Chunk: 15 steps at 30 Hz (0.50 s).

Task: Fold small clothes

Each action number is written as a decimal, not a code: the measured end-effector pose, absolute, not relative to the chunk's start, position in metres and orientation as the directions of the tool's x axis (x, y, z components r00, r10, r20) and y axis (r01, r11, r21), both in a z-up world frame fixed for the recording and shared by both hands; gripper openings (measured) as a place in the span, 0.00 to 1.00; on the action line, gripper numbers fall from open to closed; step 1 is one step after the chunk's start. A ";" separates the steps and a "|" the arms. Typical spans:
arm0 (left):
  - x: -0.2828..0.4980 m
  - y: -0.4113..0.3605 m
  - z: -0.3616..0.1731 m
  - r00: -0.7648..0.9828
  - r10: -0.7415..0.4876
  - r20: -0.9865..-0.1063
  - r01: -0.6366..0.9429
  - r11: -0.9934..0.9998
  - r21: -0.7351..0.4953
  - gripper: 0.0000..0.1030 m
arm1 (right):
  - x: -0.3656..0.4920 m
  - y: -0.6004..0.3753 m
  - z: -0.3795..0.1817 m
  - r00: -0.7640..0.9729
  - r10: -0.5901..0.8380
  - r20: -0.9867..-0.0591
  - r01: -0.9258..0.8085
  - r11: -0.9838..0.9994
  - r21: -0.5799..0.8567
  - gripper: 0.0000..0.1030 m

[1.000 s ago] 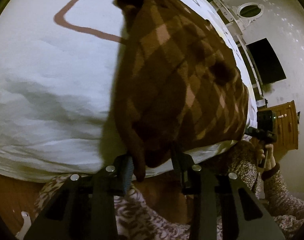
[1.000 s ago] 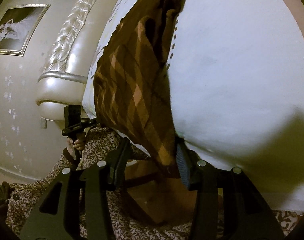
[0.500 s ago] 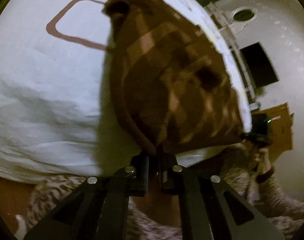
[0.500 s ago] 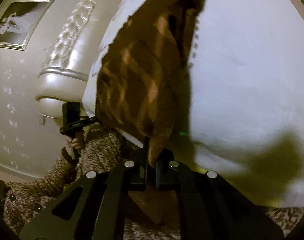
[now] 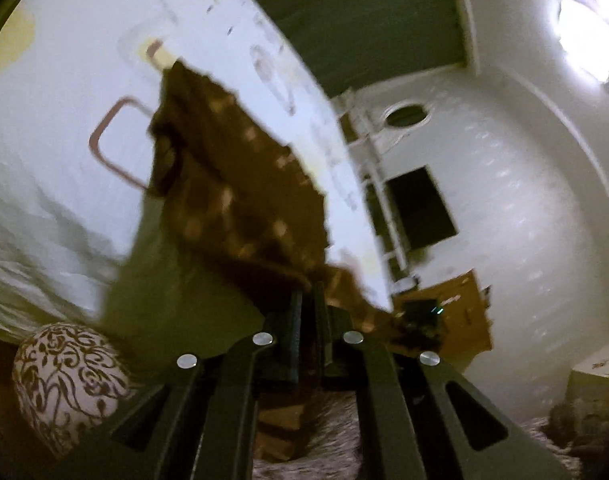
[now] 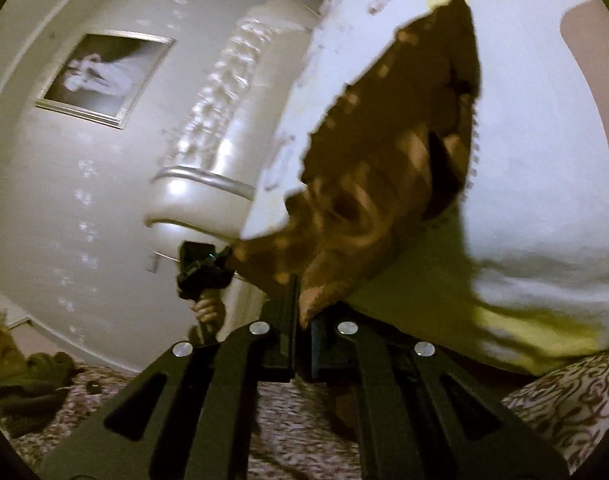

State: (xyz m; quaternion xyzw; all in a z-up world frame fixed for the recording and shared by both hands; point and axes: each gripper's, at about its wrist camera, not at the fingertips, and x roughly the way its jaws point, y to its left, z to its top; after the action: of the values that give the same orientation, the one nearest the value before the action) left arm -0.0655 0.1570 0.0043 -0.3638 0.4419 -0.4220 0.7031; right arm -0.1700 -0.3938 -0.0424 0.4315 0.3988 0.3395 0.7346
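Brown argyle knit garment [image 5: 240, 200] is pinched at its near hem by both claws, one corner each. Near to far:

Left gripper [image 5: 309, 304]: jaws pressed nearly together, hem corner clamped between them. Cloth runs up and away from the tips toward the far side of the bed.

Right gripper [image 6: 303, 312]: same state, jaws closed on the other near corner, a fold of knit bulging out just above the tips. In the right wrist view the left gripper [image 6: 200, 270] and the hand holding it sit off to the left, with the hem strung between the two claws. So we hold both ends of the near edge.

Garment's long axis points straight away from us. Near half looks raised off the white bedsheet [image 5: 44, 128]; the shadow under it suggests a gap. Far end, bunched and darker, seems to rest on the sheet, near the brown rounded-rectangle print [image 5: 112, 148]. Blur makes the exact contact line hard to call.

Neither claw is nearer; they look level on the hem. Our read: the next move carries the near edge forward over the far end, both claws moving parallel along that axis.

Risk: uneven travel skews the fold.

Beyond: padded headboard [image 6: 224, 128] and framed picture [image 6: 104, 76].
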 end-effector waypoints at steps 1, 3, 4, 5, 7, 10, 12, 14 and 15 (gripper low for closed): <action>-0.067 0.160 0.009 0.269 -0.920 -0.285 0.278 0.358 -0.891 0.02 | -0.171 -0.396 -0.039 0.457 0.844 -0.281 -0.162 0.389 0.907 0.04; -0.068 0.165 0.020 0.305 -0.924 -0.232 0.291 0.323 -0.900 0.02 | -0.172 -0.399 -0.031 0.468 0.850 -0.242 -0.179 0.360 0.916 0.04; -0.066 0.163 0.023 0.311 -0.922 -0.229 0.295 0.323 -0.899 0.02 | -0.170 -0.400 -0.029 0.470 0.850 -0.238 -0.186 0.359 0.914 0.04; -0.065 0.160 0.025 0.306 -0.922 -0.239 0.313 0.334 -0.889 0.02 | -0.169 -0.400 -0.027 0.470 0.847 -0.250 -0.187 0.372 0.909 0.04; -0.063 0.157 0.021 0.305 -0.908 -0.286 0.321 0.381 -0.867 0.02 | -0.165 -0.396 -0.028 0.464 0.847 -0.260 -0.184 0.379 0.907 0.04; -0.060 0.148 -0.006 0.252 -0.905 -0.343 0.264 0.405 -0.875 0.02 | -0.162 -0.392 -0.032 0.455 0.844 -0.284 -0.173 0.396 0.902 0.04; -0.062 0.147 -0.026 0.243 -0.874 -0.421 0.211 0.471 -0.857 0.02 | -0.162 -0.391 -0.030 0.458 0.843 -0.283 -0.176 0.398 0.900 0.04; -0.063 0.142 -0.046 0.223 -0.854 -0.470 0.148 0.506 -0.849 0.02 | -0.162 -0.392 -0.028 0.466 0.838 -0.285 -0.184 0.406 0.895 0.04; -0.065 0.137 -0.057 0.205 -0.832 -0.515 0.108 0.542 -0.833 0.02 | -0.161 -0.393 -0.027 0.469 0.837 -0.282 -0.186 0.406 0.895 0.04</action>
State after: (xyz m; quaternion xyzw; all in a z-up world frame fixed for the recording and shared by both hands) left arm -0.0651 0.1370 -0.0568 -0.3397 0.5329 -0.3370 0.6979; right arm -0.1607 -0.3928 -0.0274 0.4232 0.3844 0.3433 0.7452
